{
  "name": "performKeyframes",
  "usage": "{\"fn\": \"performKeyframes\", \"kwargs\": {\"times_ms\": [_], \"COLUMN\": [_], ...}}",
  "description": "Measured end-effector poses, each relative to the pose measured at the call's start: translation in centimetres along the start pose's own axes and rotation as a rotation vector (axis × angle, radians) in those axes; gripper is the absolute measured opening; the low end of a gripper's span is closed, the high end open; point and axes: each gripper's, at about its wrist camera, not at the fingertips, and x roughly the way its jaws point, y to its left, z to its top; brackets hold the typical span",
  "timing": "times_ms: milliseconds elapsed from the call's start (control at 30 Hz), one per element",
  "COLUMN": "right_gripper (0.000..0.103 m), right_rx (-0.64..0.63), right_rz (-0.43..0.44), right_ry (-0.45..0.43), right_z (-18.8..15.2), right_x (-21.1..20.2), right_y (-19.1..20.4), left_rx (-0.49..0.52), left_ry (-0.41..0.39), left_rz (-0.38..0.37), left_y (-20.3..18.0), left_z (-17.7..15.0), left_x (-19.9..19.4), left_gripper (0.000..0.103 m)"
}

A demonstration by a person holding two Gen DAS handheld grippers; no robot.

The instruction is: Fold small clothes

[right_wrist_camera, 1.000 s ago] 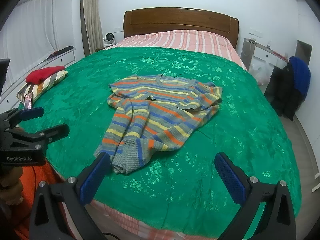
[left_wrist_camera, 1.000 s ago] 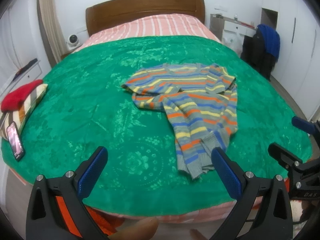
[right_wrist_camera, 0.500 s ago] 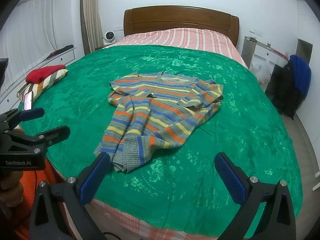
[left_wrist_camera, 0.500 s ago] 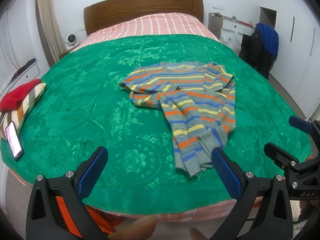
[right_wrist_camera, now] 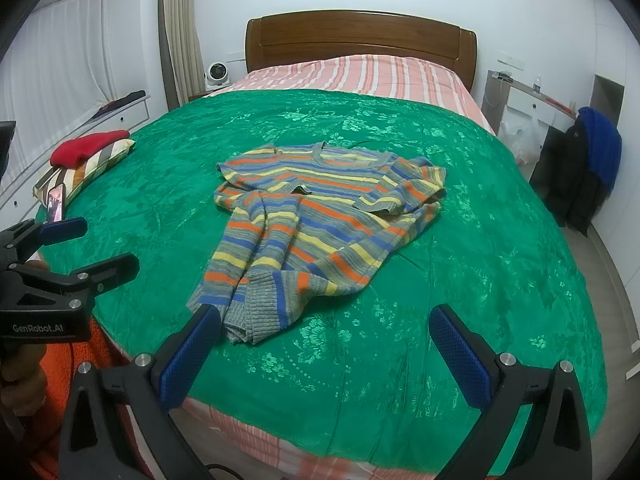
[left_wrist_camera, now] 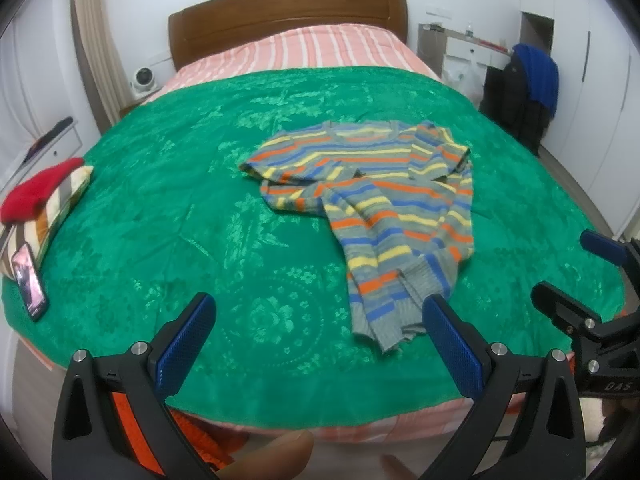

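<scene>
A small striped sweater (left_wrist_camera: 380,200) in grey, orange, blue and yellow lies partly folded on the green bedspread (left_wrist_camera: 200,220), sleeves laid over the body, hem toward the foot of the bed. It also shows in the right wrist view (right_wrist_camera: 316,216). My left gripper (left_wrist_camera: 316,328) is open and empty, held at the bed's foot edge, short of the hem. My right gripper (right_wrist_camera: 324,336) is open and empty, just short of the hem. Each gripper shows at the edge of the other's view: the right one (left_wrist_camera: 580,280) and the left one (right_wrist_camera: 76,244).
A striped pillow with a red garment (right_wrist_camera: 88,152) and a phone (left_wrist_camera: 30,284) lie at the bed's left edge. A wooden headboard (right_wrist_camera: 360,36) is at the back. A chair with dark and blue clothes (right_wrist_camera: 588,160) stands on the right.
Both grippers have drawn back slightly from the bed and stay open. The sweater has not moved.
</scene>
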Motion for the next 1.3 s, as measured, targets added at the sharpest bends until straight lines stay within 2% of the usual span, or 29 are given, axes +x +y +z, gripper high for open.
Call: {"fn": "performKeyframes", "kwargs": {"times_ms": [600,700,867,1000,1033,1167,1200,1233,1267,1300], "right_gripper": [0.103,0.103,0.103,0.103,0.103,0.101,0.097,0.092,0.090,0.088], "right_rx": [0.001,0.017,0.144,0.212,0.229,0.308,0.332,0.343,0.358,0.393], "right_rz": [0.001,0.000,-0.043,-0.022,0.011,0.207,0.270,0.288,0.316,0.376], "right_ry": [0.004,-0.001,-0.008,0.054,0.083,0.164,0.193,0.211,0.238,0.265], "right_z": [-0.2,0.1,-0.1,-1.0,-1.2,-1.5,-1.5,-1.5,-1.4,-1.4], "right_x": [0.2,0.2,0.6,2.4,3.3,6.4,7.9,8.7,10.1,12.1], "right_y": [0.0,-0.5,-4.7,-7.0,-7.1,-6.5,-6.1,-5.9,-5.6,-5.2], "left_rx": [0.001,-0.050,-0.221,-0.259,-0.253,-0.170,-0.142,-0.129,-0.119,-0.116], "left_ry": [0.013,0.040,0.144,0.188,0.199,0.260,0.281,0.295,0.311,0.333], "left_rz": [0.015,0.035,-0.014,-0.164,-0.203,-0.311,-0.328,-0.330,-0.336,-0.353], "left_y": [0.3,2.1,6.9,6.8,6.1,2.1,1.0,0.3,-0.2,-0.6], "left_z": [-0.2,-0.3,-1.4,-1.6,-1.5,-1.2,-1.3,-1.3,-1.2,-1.3], "left_x": [0.3,1.2,4.0,5.9,6.5,9.3,10.4,11.1,11.9,12.6], "left_gripper": [0.103,0.103,0.102,0.101,0.098,0.071,0.069,0.056,0.028,0.012]}}
